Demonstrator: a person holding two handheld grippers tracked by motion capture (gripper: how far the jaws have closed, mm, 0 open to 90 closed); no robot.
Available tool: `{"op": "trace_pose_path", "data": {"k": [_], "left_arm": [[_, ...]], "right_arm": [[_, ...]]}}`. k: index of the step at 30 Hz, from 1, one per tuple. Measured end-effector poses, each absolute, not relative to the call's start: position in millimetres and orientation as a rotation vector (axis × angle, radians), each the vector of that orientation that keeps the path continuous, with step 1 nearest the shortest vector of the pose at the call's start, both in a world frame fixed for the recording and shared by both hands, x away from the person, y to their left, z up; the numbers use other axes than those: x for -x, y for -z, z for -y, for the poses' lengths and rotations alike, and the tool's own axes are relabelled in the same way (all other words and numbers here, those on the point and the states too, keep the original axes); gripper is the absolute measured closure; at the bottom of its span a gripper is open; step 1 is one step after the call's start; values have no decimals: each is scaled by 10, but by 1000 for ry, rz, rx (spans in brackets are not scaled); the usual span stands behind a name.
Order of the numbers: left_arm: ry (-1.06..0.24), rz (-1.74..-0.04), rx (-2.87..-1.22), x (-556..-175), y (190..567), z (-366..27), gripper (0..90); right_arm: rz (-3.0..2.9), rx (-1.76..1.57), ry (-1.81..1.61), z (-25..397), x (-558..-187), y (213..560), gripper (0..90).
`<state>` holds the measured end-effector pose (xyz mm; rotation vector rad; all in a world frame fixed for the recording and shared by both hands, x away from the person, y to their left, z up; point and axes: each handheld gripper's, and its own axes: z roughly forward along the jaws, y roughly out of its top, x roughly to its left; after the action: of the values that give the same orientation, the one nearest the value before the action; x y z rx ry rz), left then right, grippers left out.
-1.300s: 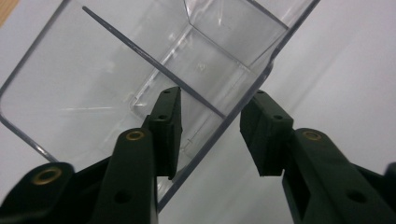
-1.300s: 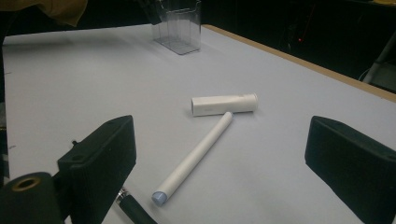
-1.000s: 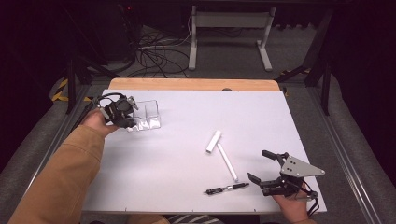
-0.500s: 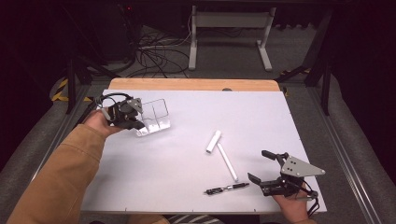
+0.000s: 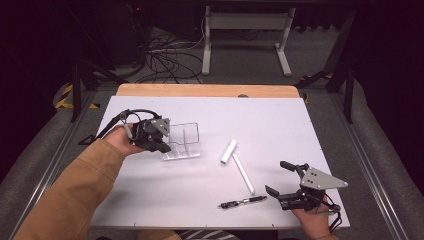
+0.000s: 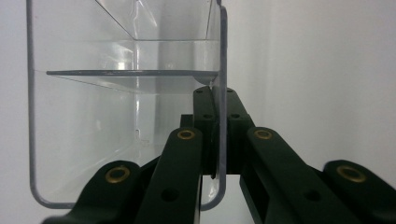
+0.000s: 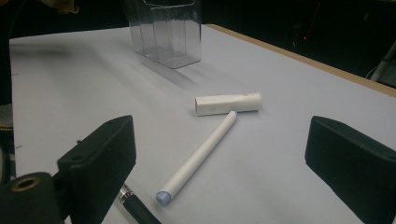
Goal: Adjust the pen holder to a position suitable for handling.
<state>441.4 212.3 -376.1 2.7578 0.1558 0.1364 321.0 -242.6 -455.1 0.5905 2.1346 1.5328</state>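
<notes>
A clear plastic divided container point(image 5: 182, 140) sits at the table's left-middle, and my left gripper point(image 5: 164, 144) is shut on its side wall. In the left gripper view the black jaws point(image 6: 217, 107) pinch the thin clear wall point(image 6: 126, 93) between them. My right gripper point(image 5: 277, 177) rests open near the front right edge with nothing between its fingers. In front of it lie a long white marker point(image 7: 201, 156), its white cap point(image 7: 228, 103) and a black pen point(image 7: 135, 205). From above, the marker point(image 5: 243, 174), cap point(image 5: 228, 151) and pen point(image 5: 242, 201) lie between the two grippers.
The white tabletop point(image 5: 280, 120) has a wooden strip point(image 5: 200, 90) along its far edge. Metal rails run along both sides. Cables and a stand's legs point(image 5: 245, 45) lie on the floor beyond. The container point(image 7: 166, 32) stands far back in the right gripper view.
My left gripper has drawn the clear container to the right and nearer, toward the table's middle. The right gripper, marker, cap and pen have stayed in place.
</notes>
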Motion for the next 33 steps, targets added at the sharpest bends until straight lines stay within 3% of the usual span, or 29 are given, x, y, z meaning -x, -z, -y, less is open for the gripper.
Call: {"op": "trace_pose_path", "data": {"k": [16, 33], "left_arm": [[-36, -22, -2812, -4441, 3931, -1702, 882], [-32, -12, -2821, -4448, 3947, -1657, 877]], "right_arm": [[-2136, -589, -1534, 2442, -3208, 4552, 93], [-2140, -594, -1533, 2440, -3206, 4557, 93]]}}
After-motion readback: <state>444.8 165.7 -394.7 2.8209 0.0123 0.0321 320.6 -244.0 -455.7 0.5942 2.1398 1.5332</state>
